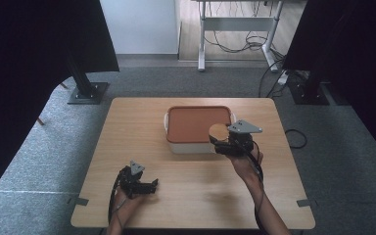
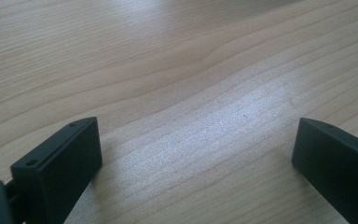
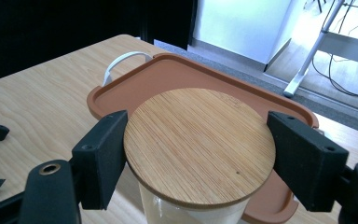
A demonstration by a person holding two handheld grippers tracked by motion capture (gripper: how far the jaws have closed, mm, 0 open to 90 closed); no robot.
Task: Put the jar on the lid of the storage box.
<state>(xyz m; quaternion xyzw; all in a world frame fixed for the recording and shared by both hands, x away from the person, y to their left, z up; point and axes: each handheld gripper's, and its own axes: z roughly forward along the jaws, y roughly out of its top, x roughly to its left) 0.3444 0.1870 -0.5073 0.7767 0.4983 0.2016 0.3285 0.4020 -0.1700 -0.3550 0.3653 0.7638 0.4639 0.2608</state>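
Grey carpet (image 1: 323, 161) runs all round a light wooden table (image 1: 142, 132), with black curtains (image 1: 34, 44) hanging at both sides, a white wall behind, and the legs of a desk (image 1: 201, 39) with loose cables on a wood floor at the far end. Toward the far middle of the table sits a white container with a terracotta lid (image 1: 193, 122), its long axis running left to right across the table; my right gripper view adds a white handle (image 3: 121, 63) at one short end, which the high view barely hints at. At the container's near right corner I hold a glass jar with a round bamboo lid (image 3: 199, 142) upright, lid face up, in my right gripper (image 1: 225, 145); the jaws are spread wide and press against the lid's rim on both sides. From above the lid is only a small pale disc (image 1: 218, 131) half under the grey plate, while the gripper view shows its grain and a strip of clear glass below. My left gripper (image 1: 149, 186) lies low on the near left of the table, well apart from the jar; its own view shows the jaws wide apart with nothing but bare wood grain (image 2: 191, 93) between them.
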